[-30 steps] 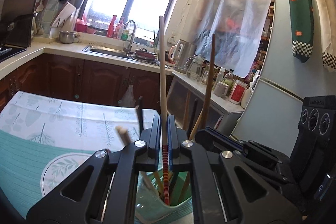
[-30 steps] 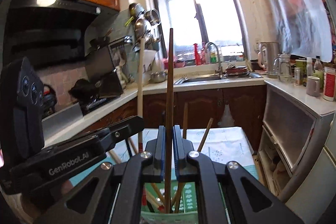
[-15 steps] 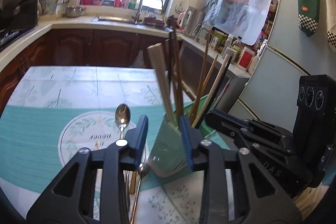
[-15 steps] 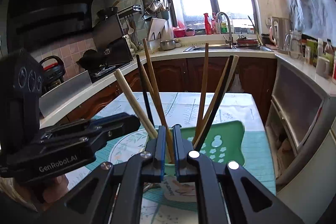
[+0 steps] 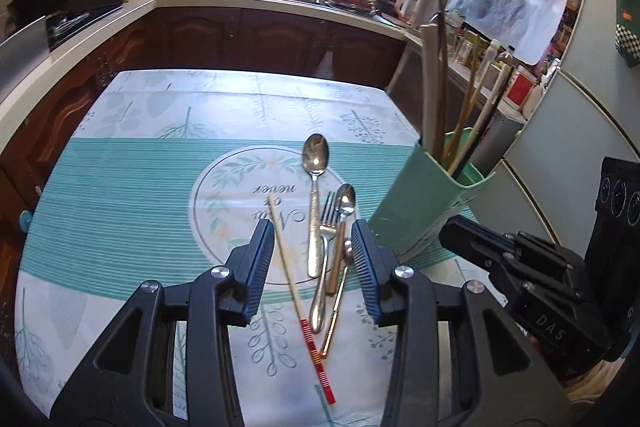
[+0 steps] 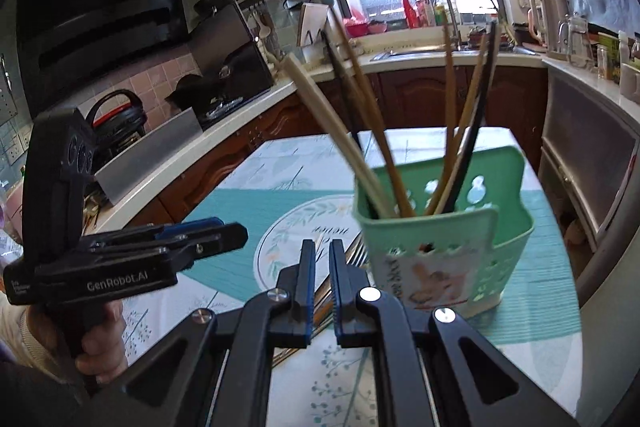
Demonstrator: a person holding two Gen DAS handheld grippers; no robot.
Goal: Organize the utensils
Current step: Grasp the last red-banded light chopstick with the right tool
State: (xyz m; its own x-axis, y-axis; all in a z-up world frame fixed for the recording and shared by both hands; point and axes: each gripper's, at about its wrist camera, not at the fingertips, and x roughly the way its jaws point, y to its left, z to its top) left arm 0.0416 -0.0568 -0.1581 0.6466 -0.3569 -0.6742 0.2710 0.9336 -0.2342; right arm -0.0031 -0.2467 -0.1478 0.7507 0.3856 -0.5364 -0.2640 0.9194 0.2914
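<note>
The step in hand looks like the turn from chopsticks to the loose cutlery: the green holder [image 5: 424, 203] stands on the tabletop [image 5: 120, 163] at its right side with a bundle of chopsticks [image 6: 384, 155] already upright inside, while a large spoon [image 5: 315, 187], a fork [image 5: 327, 223], a smaller spoon [image 5: 345, 211] and one red-ended chopstick [image 5: 296, 291] lie flat just left of it. The left gripper [image 5: 314, 259] hovers above these pieces with its fingers released and empty, the cutlery lying below the gap. The right gripper [image 6: 321, 287] sits in front of the holder, its fingers nearly clenched with only a narrow slit between them and nothing in it. The next move probably calls for lowering the left fingers around a single handle (the pieces overlap, so picking just one needs care) and lifting it toward the holder. Readable writing: "GenRobot.AI" on the left gripper's body in the right wrist view, "DAS" on the right gripper's body in the left wrist view, and "never" printed upside-down in the tablecloth's round emblem [image 5: 276, 189].
</note>
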